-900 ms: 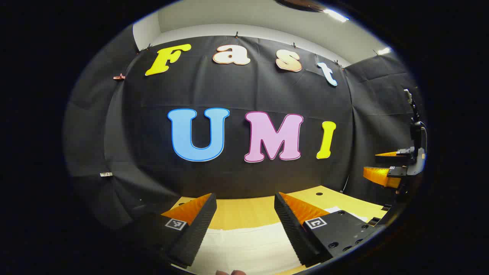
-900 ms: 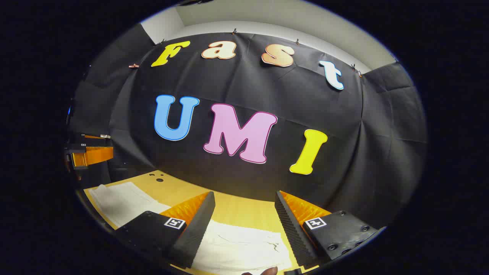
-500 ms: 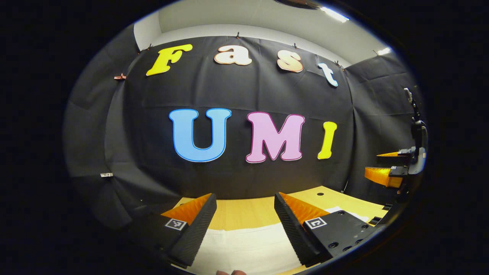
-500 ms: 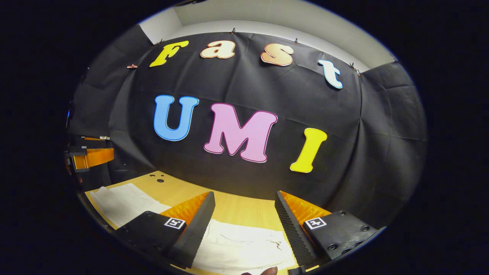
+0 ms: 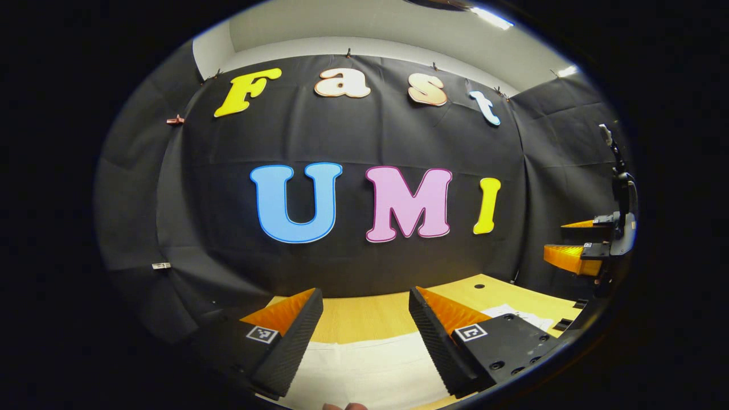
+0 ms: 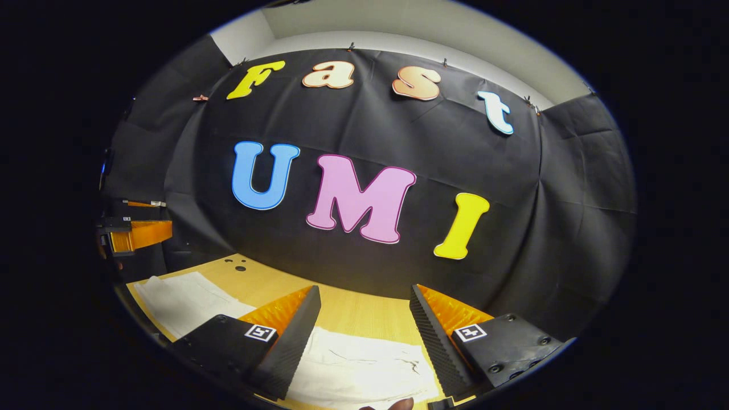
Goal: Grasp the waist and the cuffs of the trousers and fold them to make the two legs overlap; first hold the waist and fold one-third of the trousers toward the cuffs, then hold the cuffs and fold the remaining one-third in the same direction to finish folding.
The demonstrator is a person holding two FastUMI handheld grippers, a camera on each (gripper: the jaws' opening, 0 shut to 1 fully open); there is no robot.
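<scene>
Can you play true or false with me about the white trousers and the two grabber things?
1. The left gripper is open, with white trousers lying below the gap between its fingers. True.
2. The right gripper is squeezed shut on the trousers. False: its fingers stand apart and nothing is pinched between them.
3. The trousers lie on a wooden table. True.
4. The trousers are dark blue. False: they are white.
5. In the left gripper view, the right gripper shows far off at the right edge, held above the table. True.
</scene>
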